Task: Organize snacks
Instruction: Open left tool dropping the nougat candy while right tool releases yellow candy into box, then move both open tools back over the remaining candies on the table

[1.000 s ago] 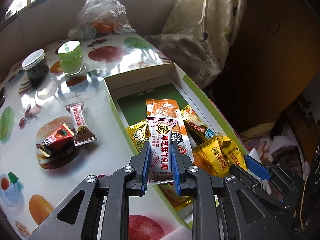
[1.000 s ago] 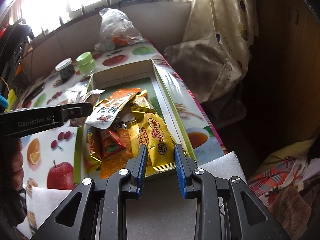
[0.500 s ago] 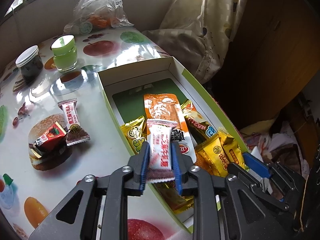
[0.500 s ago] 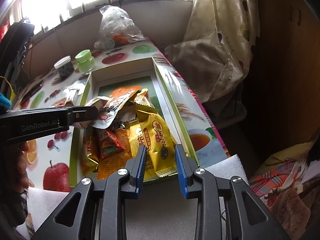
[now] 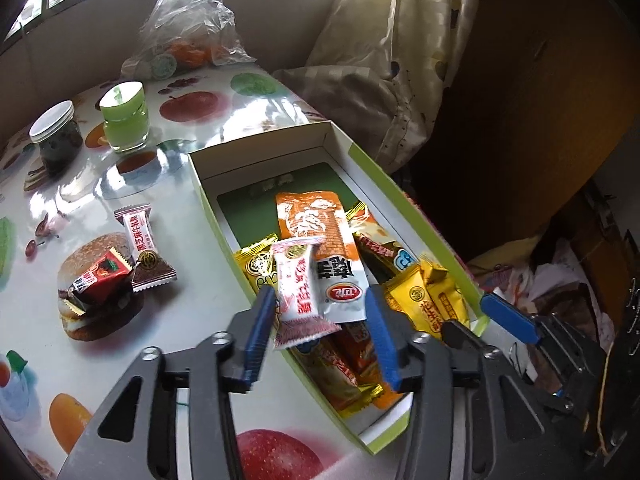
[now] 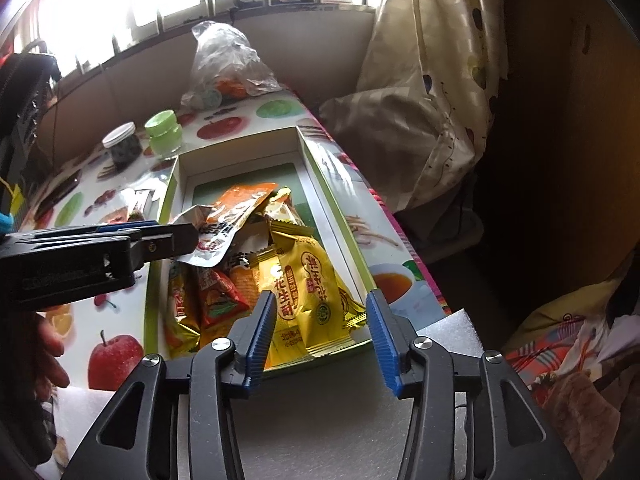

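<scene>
A green-edged cardboard box [image 5: 360, 156] lies open on the table and holds several snack packets. My left gripper [image 5: 320, 328] is open over the box's near left edge. A white and red candy [image 5: 298, 288] lies loose between its jaws, on the other packets. An orange packet [image 5: 320, 232] lies beside it. Another white and red candy [image 5: 142, 248] and a small red packet [image 5: 100, 276] lie on the table left of the box. My right gripper [image 6: 320, 332] is open at the box's near end [image 6: 280, 364], and a yellow packet [image 6: 304, 284] lies between its jaws.
A green-lidded jar [image 5: 124, 120] and a dark jar with a white lid [image 5: 56, 136] stand at the back left. A clear plastic bag [image 5: 188, 28] sits at the table's far end. Curtain and bedding [image 5: 380, 80] hang off the right. White foam [image 6: 448, 328] lies beside the box.
Both grippers have opened. The left one let go of the white and red candy over the box. The right one let go of the yellow packet, which now lies in the box.
</scene>
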{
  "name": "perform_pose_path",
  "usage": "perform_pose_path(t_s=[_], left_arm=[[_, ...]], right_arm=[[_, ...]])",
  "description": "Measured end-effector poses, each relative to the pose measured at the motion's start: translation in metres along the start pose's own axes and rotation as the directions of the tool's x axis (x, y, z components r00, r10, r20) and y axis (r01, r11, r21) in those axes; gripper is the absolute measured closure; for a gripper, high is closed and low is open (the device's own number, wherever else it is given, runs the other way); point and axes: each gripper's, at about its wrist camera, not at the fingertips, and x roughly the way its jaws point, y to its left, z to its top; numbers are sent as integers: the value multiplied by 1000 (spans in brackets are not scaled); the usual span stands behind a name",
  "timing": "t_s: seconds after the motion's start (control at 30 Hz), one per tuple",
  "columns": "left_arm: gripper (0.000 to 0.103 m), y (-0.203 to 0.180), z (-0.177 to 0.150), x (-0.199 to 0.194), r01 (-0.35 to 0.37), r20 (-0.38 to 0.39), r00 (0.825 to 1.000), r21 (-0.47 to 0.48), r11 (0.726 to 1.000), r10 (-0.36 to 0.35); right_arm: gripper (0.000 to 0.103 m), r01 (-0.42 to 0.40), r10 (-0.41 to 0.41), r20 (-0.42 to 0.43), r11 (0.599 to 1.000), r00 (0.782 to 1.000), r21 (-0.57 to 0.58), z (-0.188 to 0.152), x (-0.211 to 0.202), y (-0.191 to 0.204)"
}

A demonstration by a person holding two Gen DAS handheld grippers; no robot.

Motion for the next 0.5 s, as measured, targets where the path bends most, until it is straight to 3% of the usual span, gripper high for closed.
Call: perform_pose_path(t_s=[0.5], left_arm=[[53, 9, -8, -31, -53, 62, 997, 17, 998, 52]], right_arm=[[53, -18, 19, 39, 1000, 999, -10, 3, -15, 21]])
